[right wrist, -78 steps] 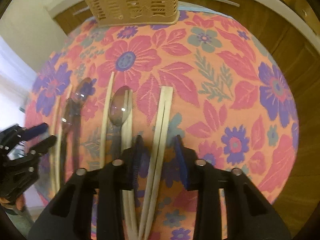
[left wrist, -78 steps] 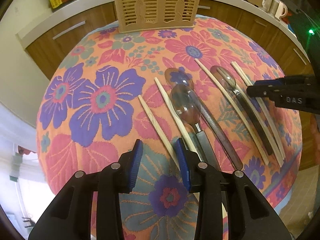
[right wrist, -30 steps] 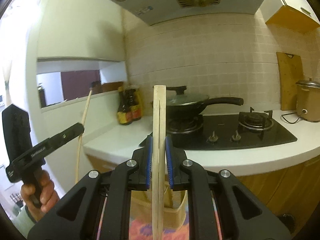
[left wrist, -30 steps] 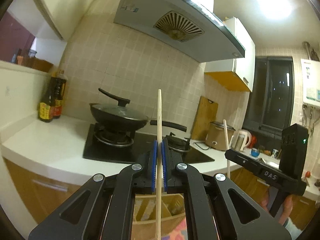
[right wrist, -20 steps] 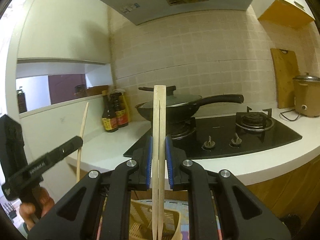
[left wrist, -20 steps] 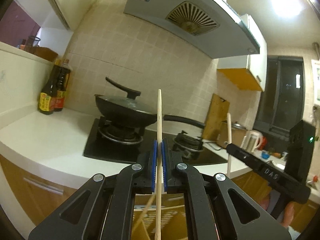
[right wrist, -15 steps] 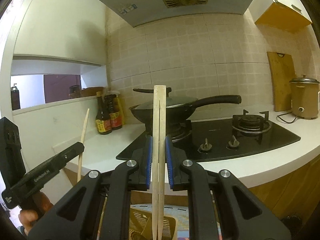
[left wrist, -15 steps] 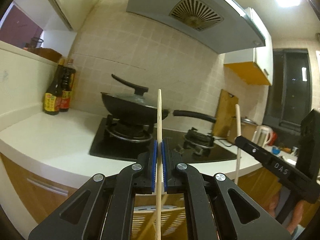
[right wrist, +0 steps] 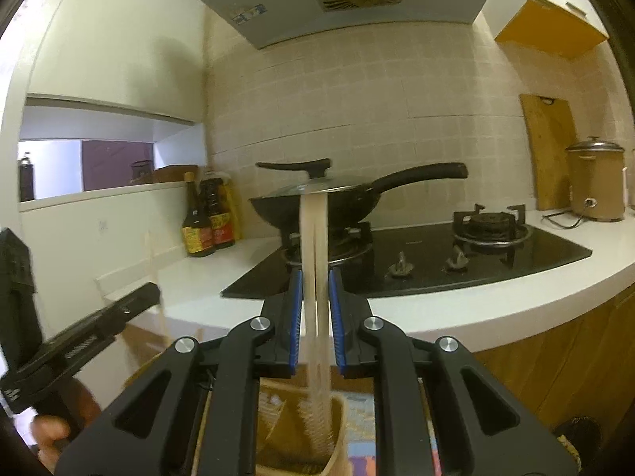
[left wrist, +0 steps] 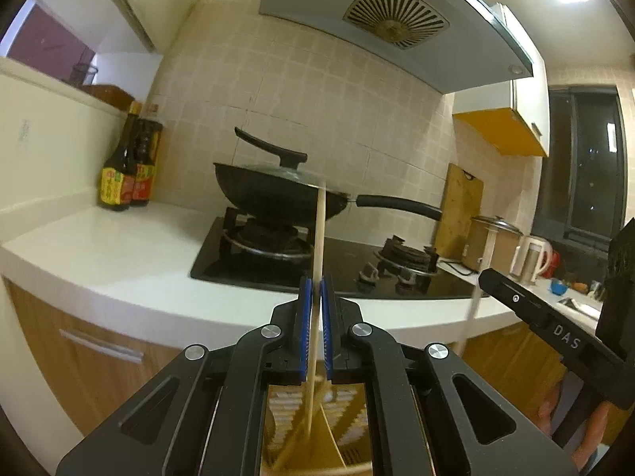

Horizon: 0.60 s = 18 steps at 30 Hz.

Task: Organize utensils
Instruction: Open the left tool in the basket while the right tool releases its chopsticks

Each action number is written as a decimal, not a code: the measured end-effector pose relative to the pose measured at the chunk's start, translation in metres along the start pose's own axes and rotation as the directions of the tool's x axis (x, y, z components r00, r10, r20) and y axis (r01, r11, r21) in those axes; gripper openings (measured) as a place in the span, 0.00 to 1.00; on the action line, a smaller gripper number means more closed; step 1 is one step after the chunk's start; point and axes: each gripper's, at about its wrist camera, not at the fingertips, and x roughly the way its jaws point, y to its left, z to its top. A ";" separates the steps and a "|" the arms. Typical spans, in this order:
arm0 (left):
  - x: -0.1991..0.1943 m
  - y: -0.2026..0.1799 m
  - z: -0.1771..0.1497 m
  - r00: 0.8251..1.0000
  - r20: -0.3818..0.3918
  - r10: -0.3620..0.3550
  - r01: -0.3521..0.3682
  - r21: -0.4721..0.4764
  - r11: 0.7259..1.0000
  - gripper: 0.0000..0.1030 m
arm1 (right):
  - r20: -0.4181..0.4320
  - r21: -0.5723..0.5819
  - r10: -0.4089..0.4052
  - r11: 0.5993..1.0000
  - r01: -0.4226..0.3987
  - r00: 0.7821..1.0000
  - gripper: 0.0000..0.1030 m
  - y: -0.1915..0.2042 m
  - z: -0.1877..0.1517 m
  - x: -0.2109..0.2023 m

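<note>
My left gripper (left wrist: 313, 289) is shut on a single pale chopstick (left wrist: 319, 238) that stands nearly upright, with its lower end inside the tan slatted basket (left wrist: 349, 408) below the fingers. My right gripper (right wrist: 315, 285) has its jaws opening. The pair of chopsticks (right wrist: 315, 238) between its blue pads is blurred and slipping down into the basket (right wrist: 337, 416), with a thin gap at each pad. In the left wrist view the right gripper (left wrist: 482, 277) shows at the right. In the right wrist view the left gripper (right wrist: 152, 291) shows at the left, held by a hand (right wrist: 51, 432).
Behind the basket runs a white counter (left wrist: 119, 261) with a black hob and a lidded wok (left wrist: 278, 190). Sauce bottles (left wrist: 127, 174) stand at the left. A cutting board (right wrist: 551, 150), a cooker pot (right wrist: 595, 178) and a kettle (left wrist: 532, 254) are at the right.
Both grippers have sunk toward the basket, which now shows larger below the fingers. The right jaws have parted a little and the chopstick pair has slid down between them.
</note>
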 end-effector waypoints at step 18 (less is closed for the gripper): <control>-0.115 -0.016 -0.008 0.982 -0.150 -0.117 0.112 -0.039 0.993 0.53 | -0.315 0.023 0.066 0.998 -0.061 0.947 0.46 0.012 -0.012 -0.104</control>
